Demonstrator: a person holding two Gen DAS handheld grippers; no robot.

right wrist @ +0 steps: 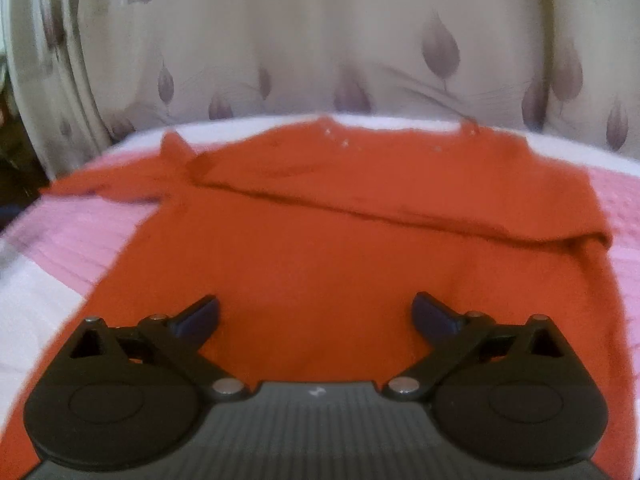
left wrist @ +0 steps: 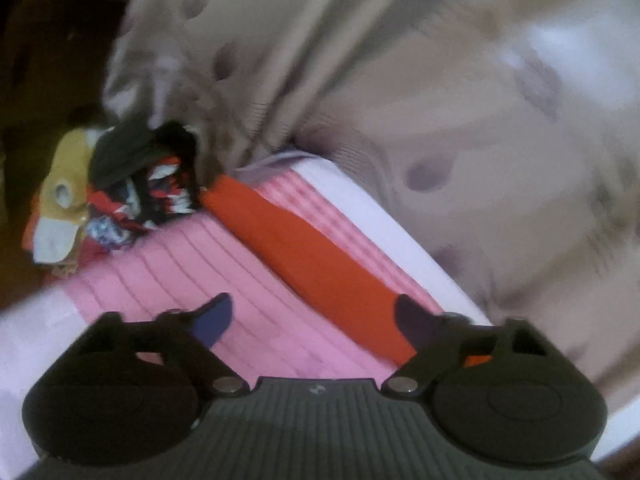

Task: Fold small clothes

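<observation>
The right gripper's (right wrist: 316, 314) fingers (right wrist: 200, 316) stand wide apart with nothing between them, poised over the near part of the red garment (right wrist: 320, 220). The left gripper's (left wrist: 316, 320) fingers (left wrist: 216, 318) are also apart and empty, beside a long red strip, probably the same garment seen edge-on through blur. The garment lies flat on the pink bed cover (right wrist: 72, 224), one fold already across it. It looks soft, light and limp; pinching it at a hem corner should work best.
</observation>
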